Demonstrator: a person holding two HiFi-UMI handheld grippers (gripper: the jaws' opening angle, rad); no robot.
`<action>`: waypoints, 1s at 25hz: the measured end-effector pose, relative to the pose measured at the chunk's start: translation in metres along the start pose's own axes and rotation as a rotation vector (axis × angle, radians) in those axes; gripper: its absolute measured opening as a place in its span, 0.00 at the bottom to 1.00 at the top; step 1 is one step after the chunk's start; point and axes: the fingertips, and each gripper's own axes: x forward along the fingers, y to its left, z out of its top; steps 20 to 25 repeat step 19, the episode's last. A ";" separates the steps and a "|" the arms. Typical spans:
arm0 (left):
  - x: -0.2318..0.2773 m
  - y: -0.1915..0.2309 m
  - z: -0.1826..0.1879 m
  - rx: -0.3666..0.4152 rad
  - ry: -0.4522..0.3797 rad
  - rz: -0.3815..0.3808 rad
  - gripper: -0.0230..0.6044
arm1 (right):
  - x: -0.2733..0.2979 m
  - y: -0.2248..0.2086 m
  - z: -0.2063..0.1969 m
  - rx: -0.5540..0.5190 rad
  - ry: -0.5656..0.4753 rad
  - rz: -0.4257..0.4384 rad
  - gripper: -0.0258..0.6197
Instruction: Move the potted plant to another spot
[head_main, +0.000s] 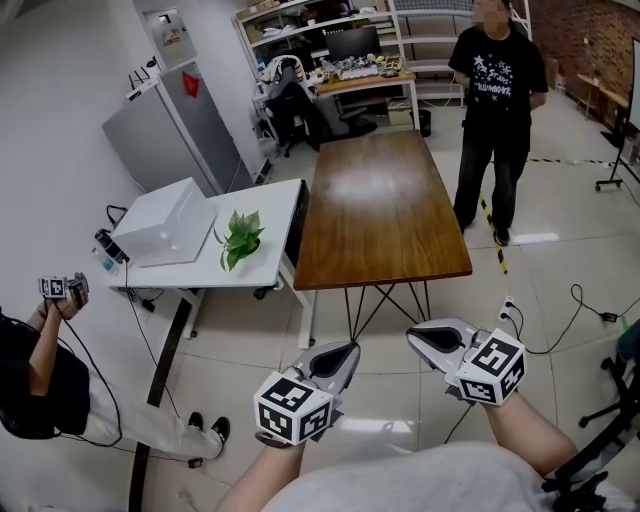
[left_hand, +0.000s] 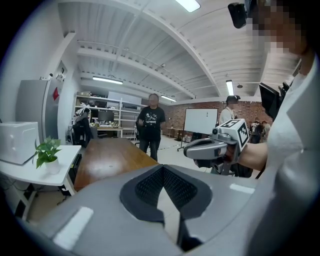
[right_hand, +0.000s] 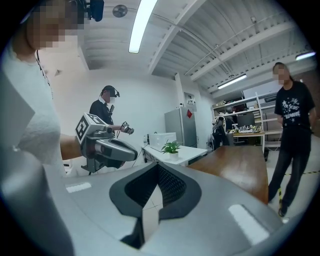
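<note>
Nearest, the left gripper (head_main: 343, 352) and the right gripper (head_main: 417, 338) are side by side above the floor tiles, in front of the person's body. Both have their jaws pressed together, and nothing is between them. Beyond them stands the brown table (head_main: 380, 210), its top bare. Further to the left, the potted plant (head_main: 240, 238) stands upright on the white table (head_main: 275, 215), near the white box (head_main: 160, 225) and well apart from both grippers. This scene fits two stages: the plant waits there to be carried, or it already stands at its new spot. In both cases I judge it good to keep the grippers clear of the brown table's corner and the plant in sight.
</note>
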 end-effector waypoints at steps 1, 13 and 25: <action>-0.002 0.000 0.000 0.002 -0.001 0.000 0.03 | 0.000 0.001 0.001 -0.002 -0.002 -0.002 0.04; -0.015 0.006 0.003 0.008 -0.021 0.000 0.03 | 0.011 0.012 0.003 -0.025 0.019 -0.002 0.04; -0.020 0.005 0.001 -0.002 -0.026 0.003 0.03 | 0.011 0.018 0.001 -0.028 0.021 0.000 0.04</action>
